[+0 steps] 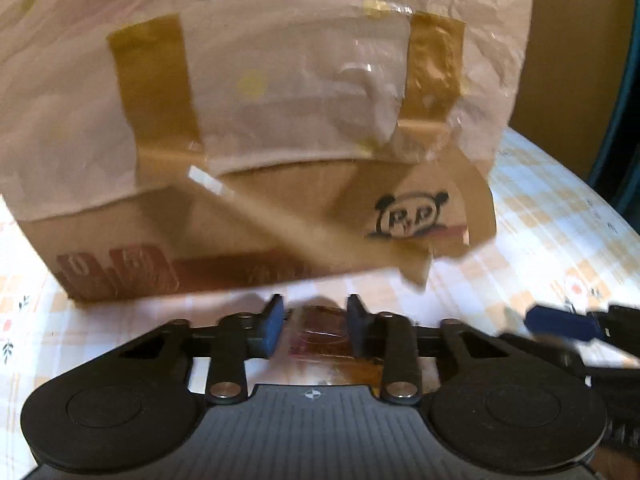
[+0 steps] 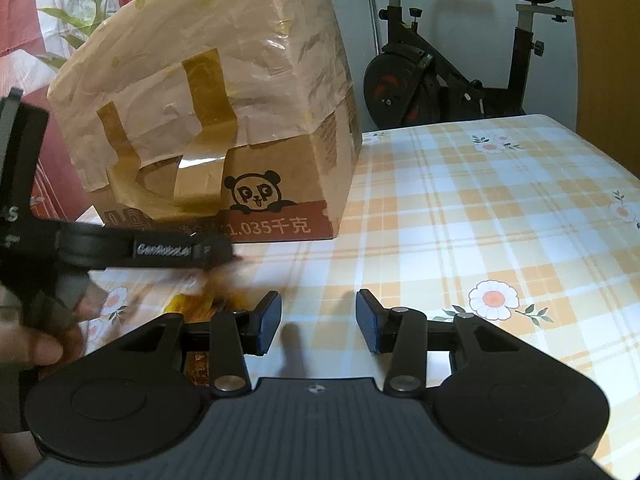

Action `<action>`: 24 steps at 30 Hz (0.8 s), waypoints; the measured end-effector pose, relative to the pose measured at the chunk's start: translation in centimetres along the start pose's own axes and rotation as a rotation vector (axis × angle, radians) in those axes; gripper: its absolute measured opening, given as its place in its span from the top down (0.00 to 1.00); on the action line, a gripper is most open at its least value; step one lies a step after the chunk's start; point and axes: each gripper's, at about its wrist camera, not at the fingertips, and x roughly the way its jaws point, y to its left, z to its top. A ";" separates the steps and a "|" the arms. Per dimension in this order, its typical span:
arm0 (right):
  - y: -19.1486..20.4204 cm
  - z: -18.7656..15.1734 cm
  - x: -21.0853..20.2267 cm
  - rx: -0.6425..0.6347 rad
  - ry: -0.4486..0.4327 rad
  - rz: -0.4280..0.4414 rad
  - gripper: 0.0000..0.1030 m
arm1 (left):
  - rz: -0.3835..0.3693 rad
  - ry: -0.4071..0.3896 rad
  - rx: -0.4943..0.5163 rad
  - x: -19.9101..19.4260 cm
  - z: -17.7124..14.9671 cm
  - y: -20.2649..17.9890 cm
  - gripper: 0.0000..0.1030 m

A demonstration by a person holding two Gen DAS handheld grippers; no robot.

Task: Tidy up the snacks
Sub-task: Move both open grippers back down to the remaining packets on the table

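A brown snack packet point(image 1: 316, 340) sits between the blue pads of my left gripper point(image 1: 316, 314), which is shut on it just above the checked tablecloth point(image 1: 540, 240). Right in front stands a cardboard box point(image 1: 280, 216) with a panda logo, its top wrapped in pale paper and brown tape. In the right wrist view my right gripper point(image 2: 319, 314) is open over the cloth with nothing between its fingers. To its left a hand point(image 2: 36, 344) holds the left gripper point(image 2: 216, 254) over orange snack packets point(image 2: 196, 308), which are partly hidden and blurred. One blue fingertip of the right gripper point(image 1: 560, 322) shows at the right edge.
The same box point(image 2: 224, 120) fills the back left of the table. The tablecloth point(image 2: 480, 208) stretches to the right, with the table's edge at the far right. An exercise bike point(image 2: 432, 76) stands behind the table. A leaf-patterned fabric point(image 2: 72, 12) hangs at the back left.
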 end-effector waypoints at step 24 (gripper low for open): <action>0.2 0.1 0.0 -0.019 0.021 0.031 0.54 | -0.041 -0.054 -0.198 -7.4 -5.0 6.3 0.70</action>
